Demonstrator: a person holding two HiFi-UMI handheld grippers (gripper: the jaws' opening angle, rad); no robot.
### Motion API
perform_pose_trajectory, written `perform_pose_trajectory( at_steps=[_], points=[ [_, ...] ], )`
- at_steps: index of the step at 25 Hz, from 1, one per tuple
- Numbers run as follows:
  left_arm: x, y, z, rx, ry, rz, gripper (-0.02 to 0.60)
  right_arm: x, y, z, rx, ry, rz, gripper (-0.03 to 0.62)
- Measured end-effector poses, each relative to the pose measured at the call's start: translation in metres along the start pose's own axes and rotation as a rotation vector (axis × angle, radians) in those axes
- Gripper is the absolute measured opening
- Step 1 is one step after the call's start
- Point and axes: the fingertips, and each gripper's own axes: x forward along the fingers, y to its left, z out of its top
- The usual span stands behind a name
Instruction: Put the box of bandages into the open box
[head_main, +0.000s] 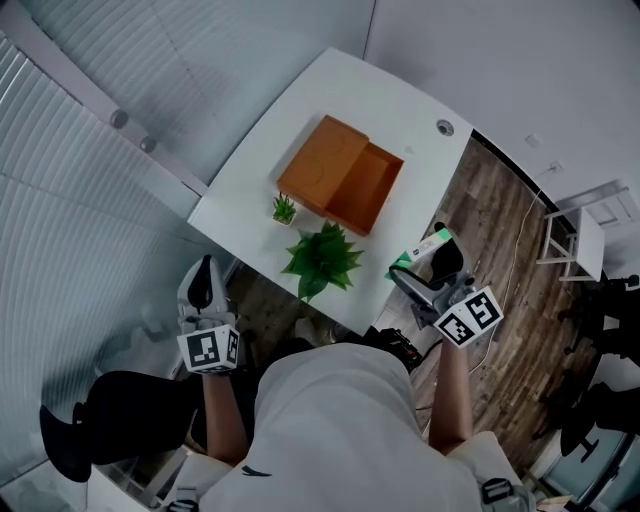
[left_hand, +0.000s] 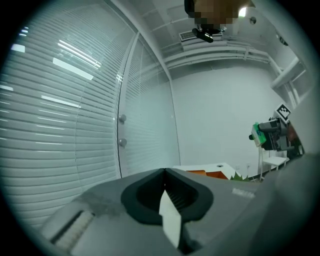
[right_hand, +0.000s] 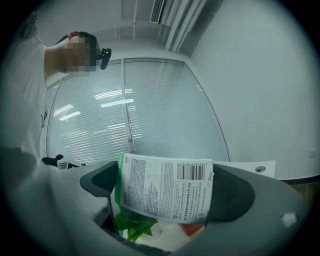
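Right gripper (head_main: 424, 268) – jaws clamped on bandage box (right_hand: 165, 187), right of centre. Left gripper (left_hand: 164, 192) – jaws together, empty, lower left.

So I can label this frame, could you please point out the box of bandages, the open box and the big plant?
box of bandages (right_hand: 165, 187), right gripper view, printed back panel.
open box (head_main: 365, 190), head view, inside of its tray.
big plant (head_main: 322, 258), head view, centre of leaves.
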Motion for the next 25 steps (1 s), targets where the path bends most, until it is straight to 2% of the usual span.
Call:
perform_pose_trajectory(
  at_steps=[6, 13, 19, 25],
  points=[
    [0.005, 0.001, 0.001, 0.012, 0.003, 0.029, 0.006, 0.024, -0.031, -0.005, -0.050, 0.038, 0.013, 0.565],
    [-0.001, 0.009, -0.003, 0.019, 0.020, 0.065, 0.006, 0.083, -0.070, -0.037, -0.159, 0.165, 0.054, 0.565],
    [-0.010, 0.018, -0.009, 0.012, 0.045, 0.097, 0.006, 0.139, -0.103, -0.087, -0.454, 0.423, 0.070, 0.564],
    [-0.020, 0.018, -0.014, 0.004, 0.064, 0.120, 0.006, 0.178, -0.126, -0.141, -0.571, 0.643, 0.113, 0.565]
  ],
)
